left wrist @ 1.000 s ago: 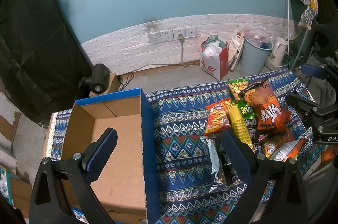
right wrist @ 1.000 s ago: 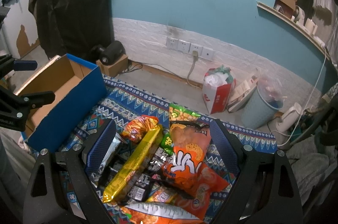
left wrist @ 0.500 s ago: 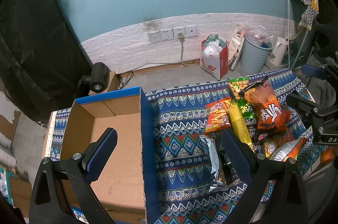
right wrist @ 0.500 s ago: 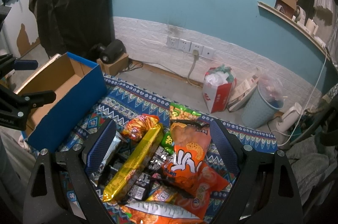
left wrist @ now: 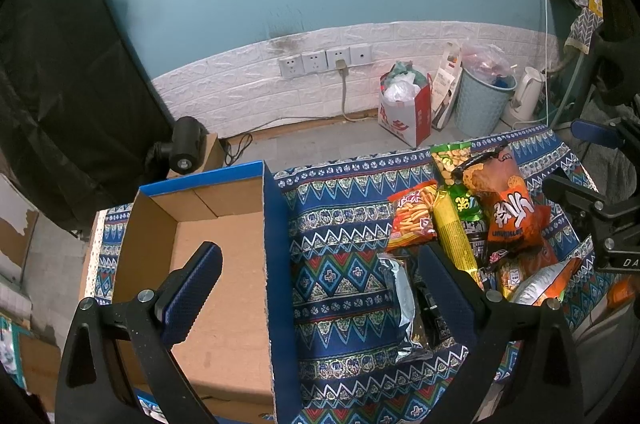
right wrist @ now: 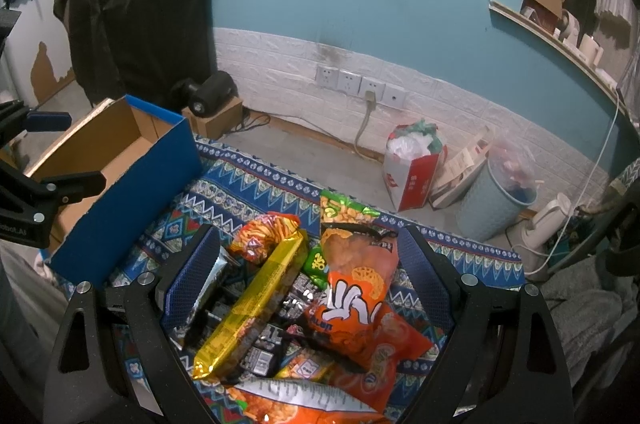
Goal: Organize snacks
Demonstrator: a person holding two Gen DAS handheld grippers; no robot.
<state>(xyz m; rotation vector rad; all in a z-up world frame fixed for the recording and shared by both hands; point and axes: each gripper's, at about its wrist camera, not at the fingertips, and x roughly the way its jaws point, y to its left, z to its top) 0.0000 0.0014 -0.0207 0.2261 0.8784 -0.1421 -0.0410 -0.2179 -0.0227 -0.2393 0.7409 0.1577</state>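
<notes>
Box: the blue cardboard box (left wrist: 276,264) is sitting open at the left on the patterned cloth (left wrist: 340,272), long axis running near to far.
Left gripper (left wrist: 320,280): hovering, fingers spread wide, straddling the box's right wall.
Snacks: the yellow packet (right wrist: 256,300) is lying in the pile, pointing near-left to far-right, beside the orange bag (right wrist: 356,288).
Right gripper (right wrist: 308,272): hanging over the pile, fingers apart, empty.
Change: nothing is shifting since a second ago.
</notes>
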